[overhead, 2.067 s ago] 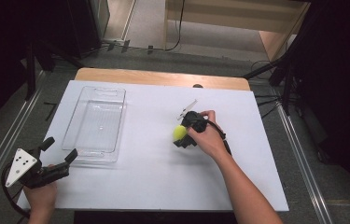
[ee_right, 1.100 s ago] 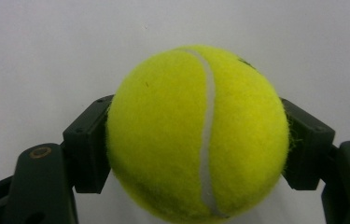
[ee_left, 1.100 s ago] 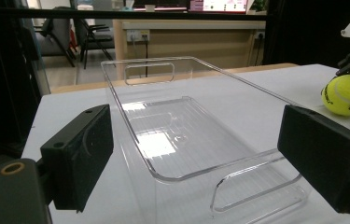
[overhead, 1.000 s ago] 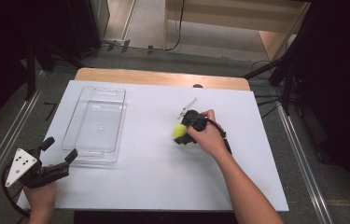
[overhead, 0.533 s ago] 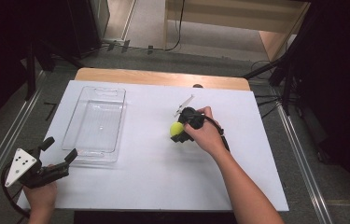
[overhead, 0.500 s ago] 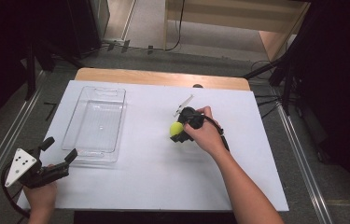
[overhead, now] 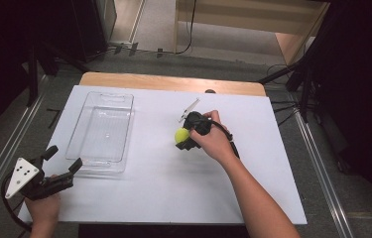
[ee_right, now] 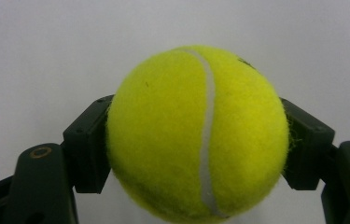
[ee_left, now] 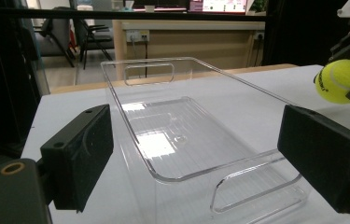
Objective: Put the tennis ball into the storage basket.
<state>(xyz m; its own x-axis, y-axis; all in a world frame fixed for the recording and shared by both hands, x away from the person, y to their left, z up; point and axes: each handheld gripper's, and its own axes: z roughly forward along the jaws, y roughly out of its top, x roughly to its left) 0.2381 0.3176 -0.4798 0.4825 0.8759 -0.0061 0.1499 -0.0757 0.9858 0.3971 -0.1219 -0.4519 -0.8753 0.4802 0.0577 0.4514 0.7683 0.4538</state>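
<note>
Here, the right gripper [overhead: 182, 140] pinches a yellow tennis ball [overhead: 181, 135] between its two black jaws, one jaw pressed on each side of the ball. In the right gripper view the ball [ee_right: 198, 133] looks very big, with a white seam running down it, and the white table top is behind it. The ball is near the middle of the white table [overhead: 173, 198], a little to the right of a clear plastic bin [overhead: 101, 131] — the two are apart, not touching. The bin lies flat on the left part of the table and has a handle hole at each short end. The right hand [overhead: 213, 141] is wrapped around the gripper from behind. The left gripper [overhead: 62, 166] is at the near left corner of the table, just beside the near end of the bin, with its jaws spread wide and nothing between them. In the left gripper view the bin [ee_left: 182, 135] sits right in front of the two open jaws — and the ball [ee_left: 340, 80] shows far off at the right edge, held in the other gripper. The left hand [overhead: 42, 208] holds its gripper from below.
</note>
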